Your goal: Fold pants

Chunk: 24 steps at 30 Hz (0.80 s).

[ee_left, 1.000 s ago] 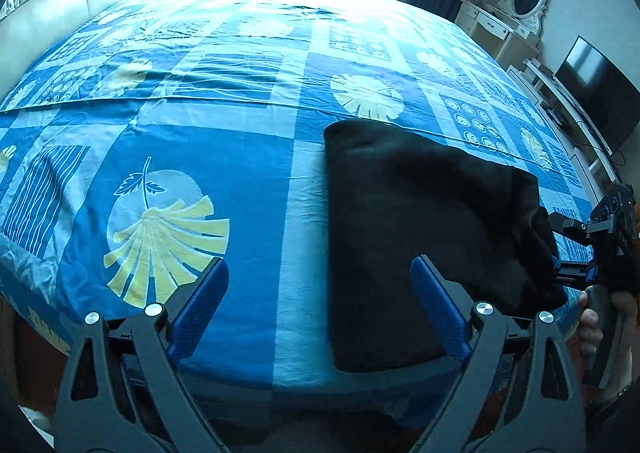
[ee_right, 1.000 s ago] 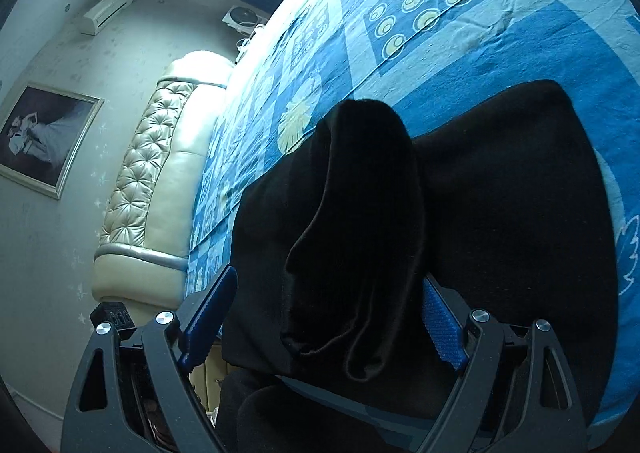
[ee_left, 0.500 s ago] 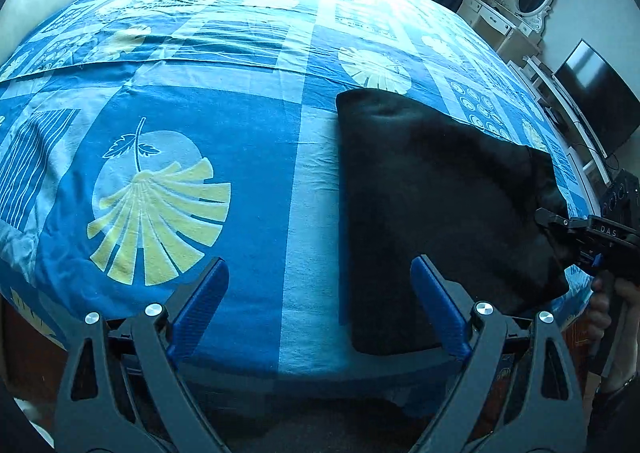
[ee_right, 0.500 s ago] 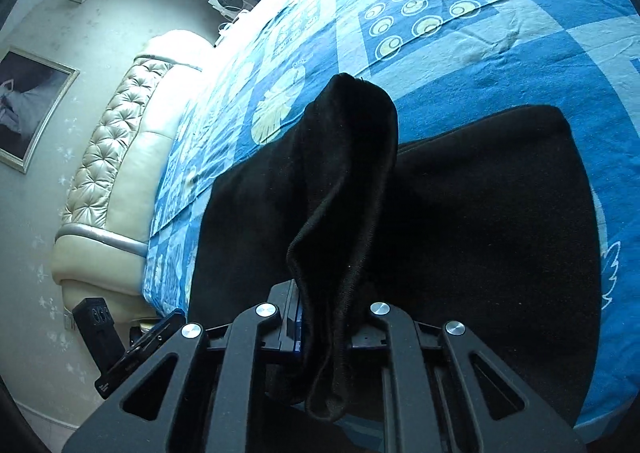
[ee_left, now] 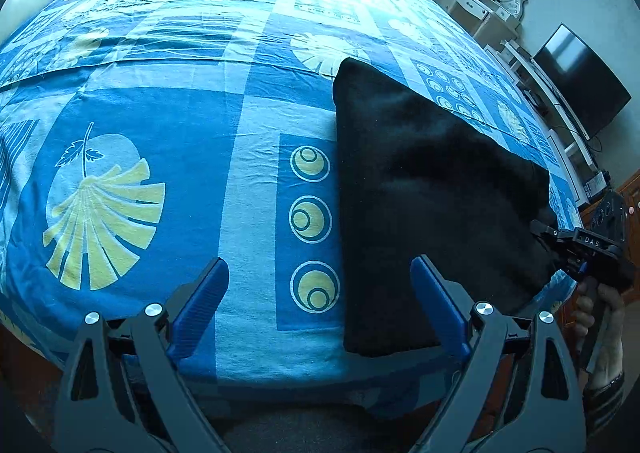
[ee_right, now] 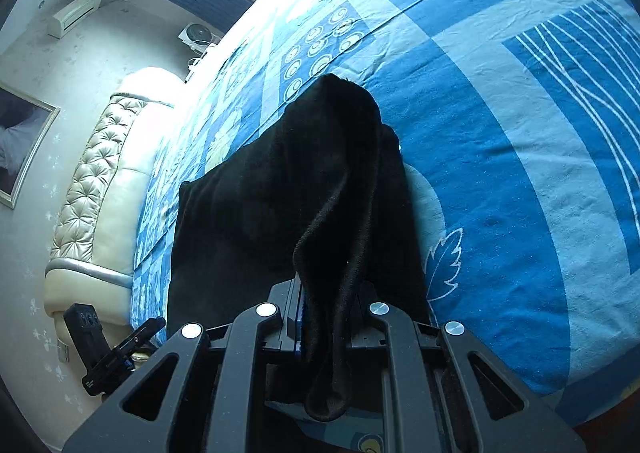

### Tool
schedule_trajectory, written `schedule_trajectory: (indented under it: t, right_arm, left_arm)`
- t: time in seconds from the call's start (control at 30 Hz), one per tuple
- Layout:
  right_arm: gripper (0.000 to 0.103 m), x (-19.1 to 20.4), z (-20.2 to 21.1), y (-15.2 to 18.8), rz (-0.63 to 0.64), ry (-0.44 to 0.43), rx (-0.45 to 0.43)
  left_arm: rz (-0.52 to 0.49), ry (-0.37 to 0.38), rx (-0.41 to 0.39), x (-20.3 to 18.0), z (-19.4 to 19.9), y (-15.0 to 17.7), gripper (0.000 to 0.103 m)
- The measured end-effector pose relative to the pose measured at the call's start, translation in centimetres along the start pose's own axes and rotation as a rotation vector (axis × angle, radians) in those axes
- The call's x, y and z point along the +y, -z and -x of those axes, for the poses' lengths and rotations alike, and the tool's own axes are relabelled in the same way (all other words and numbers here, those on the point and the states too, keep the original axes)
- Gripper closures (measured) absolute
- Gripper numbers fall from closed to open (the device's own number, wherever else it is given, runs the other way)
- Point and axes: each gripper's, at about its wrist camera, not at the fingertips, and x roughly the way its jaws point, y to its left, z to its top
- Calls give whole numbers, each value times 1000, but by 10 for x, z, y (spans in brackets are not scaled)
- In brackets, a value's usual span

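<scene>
On the blue bedspread (ee_left: 168, 125), black pants (ee_left: 420, 189) lie folded, right gripper (ee_right: 326, 317) pinching one edge, left gripper (ee_left: 320, 301) wide

Black pants (ee_left: 420, 189) lie folded on the bed, one edge lifted.

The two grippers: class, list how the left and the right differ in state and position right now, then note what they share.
The left gripper is open and holds nothing; the right gripper is shut on the black pants. The left hovers over bare bedsheet beside the pants; the right lifts their edge. Both have blue finger pads.
</scene>
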Motion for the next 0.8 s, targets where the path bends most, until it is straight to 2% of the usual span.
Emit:
schedule_trajectory:
  t: [0.23,0.53,0.8]
  right_arm:
    - [89,-26,-1,3,-88,-131,-3]
    - [88,-30,2,5,-124,-166,-16]
    - [78,-38,10,11,-174,-198,-31]
  left_arm:
    - [-11,-15,-3,-2,-1,1,11]
    - [-8,-19,4,-1,-4,2,11]
    - [-11,-19,4,-1,-4,3,11]
